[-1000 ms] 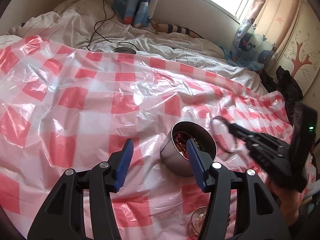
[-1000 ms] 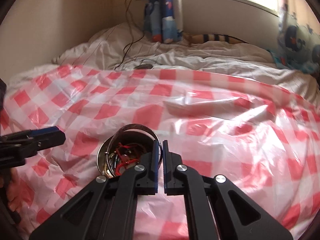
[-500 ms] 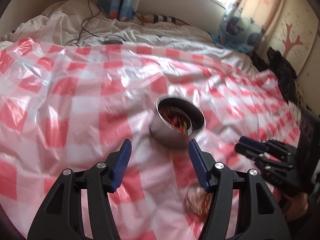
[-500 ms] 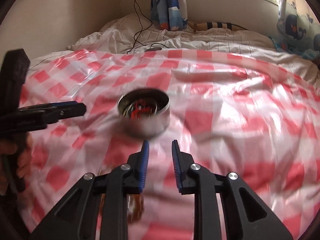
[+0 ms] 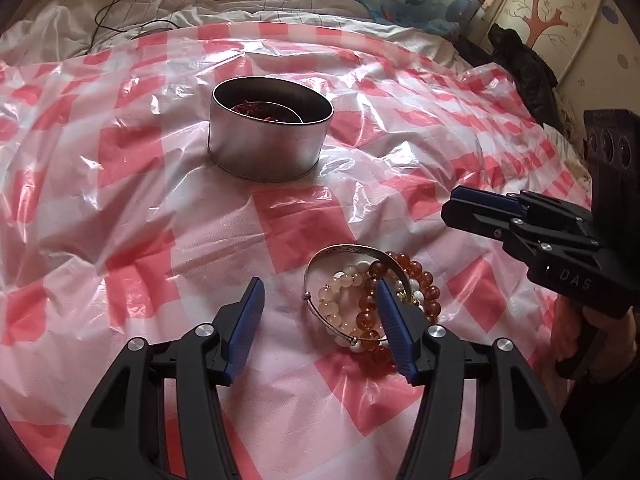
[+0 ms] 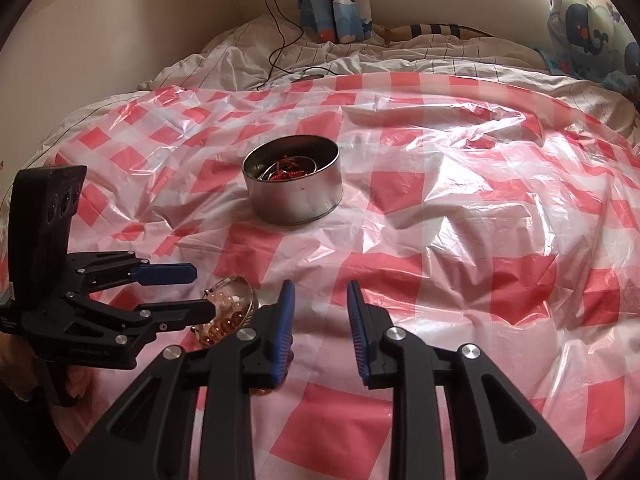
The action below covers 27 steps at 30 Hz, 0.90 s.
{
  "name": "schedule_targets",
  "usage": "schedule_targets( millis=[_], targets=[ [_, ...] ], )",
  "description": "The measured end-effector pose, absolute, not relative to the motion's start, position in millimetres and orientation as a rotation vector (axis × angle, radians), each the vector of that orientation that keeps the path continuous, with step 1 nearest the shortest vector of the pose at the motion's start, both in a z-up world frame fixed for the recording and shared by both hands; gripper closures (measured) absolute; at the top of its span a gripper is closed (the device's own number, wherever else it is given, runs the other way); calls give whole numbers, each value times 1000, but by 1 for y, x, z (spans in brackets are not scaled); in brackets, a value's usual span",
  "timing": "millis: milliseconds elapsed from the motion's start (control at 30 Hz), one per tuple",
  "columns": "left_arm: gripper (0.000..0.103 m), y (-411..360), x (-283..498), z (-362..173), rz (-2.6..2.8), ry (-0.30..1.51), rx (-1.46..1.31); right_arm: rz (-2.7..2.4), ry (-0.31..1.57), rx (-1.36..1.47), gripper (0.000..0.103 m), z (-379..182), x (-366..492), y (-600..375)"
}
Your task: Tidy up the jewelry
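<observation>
A round metal tin (image 5: 264, 152) (image 6: 296, 200) stands on the red-and-white checked plastic sheet (image 5: 132, 208), with red cord pieces (image 5: 256, 108) and a silver bangle inside. Nearer lies a pile: a silver bangle (image 5: 344, 249) around pale and amber bead bracelets (image 5: 340, 300) (image 6: 230, 312). My left gripper (image 5: 318, 292) (image 6: 202, 292) hangs over the pile, its jaws wide and closing a little, and its right finger covers part of the beads without pressing. My right gripper (image 6: 320, 286) (image 5: 450, 204) is just right of the pile, its jaws opening with nothing between them.
The sheet covers a bed with rumpled white bedding (image 6: 360, 56) behind it. A black cable (image 6: 280, 40) runs across the bedding to the wall. Whale-print curtains (image 6: 336, 0) hang at the back. Dark clothing (image 5: 524, 68) lies at the right edge. A hand (image 5: 592, 336) holds the right gripper.
My right gripper, shut on a silver bangle over the tin, has opened and left it there. Both grippers have drawn back from the tin towards the pile of bracelets.
</observation>
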<state>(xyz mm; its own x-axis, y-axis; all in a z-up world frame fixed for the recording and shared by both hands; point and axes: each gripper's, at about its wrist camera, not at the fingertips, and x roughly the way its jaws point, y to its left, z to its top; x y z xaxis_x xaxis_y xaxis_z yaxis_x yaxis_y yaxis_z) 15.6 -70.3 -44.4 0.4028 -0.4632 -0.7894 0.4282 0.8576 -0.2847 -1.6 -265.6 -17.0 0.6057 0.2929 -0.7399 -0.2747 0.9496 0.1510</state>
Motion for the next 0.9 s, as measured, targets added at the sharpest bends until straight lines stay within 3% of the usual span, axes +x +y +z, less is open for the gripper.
schedule_targets(
  millis=[167, 300, 400, 900],
  targets=[
    [58, -85, 23, -45, -584, 984, -25, 329, 869, 16, 67, -22, 1, -263],
    [82, -90, 25, -52, -549, 1012, 23, 330, 872, 10, 66, -24, 2, -260],
    [93, -84, 26, -52, -551, 1022, -15, 332, 873, 11, 63, -24, 3, -261],
    [96, -26, 38, -36, -526, 994, -243, 422, 944, -111, 62, -38, -4, -234]
  ],
)
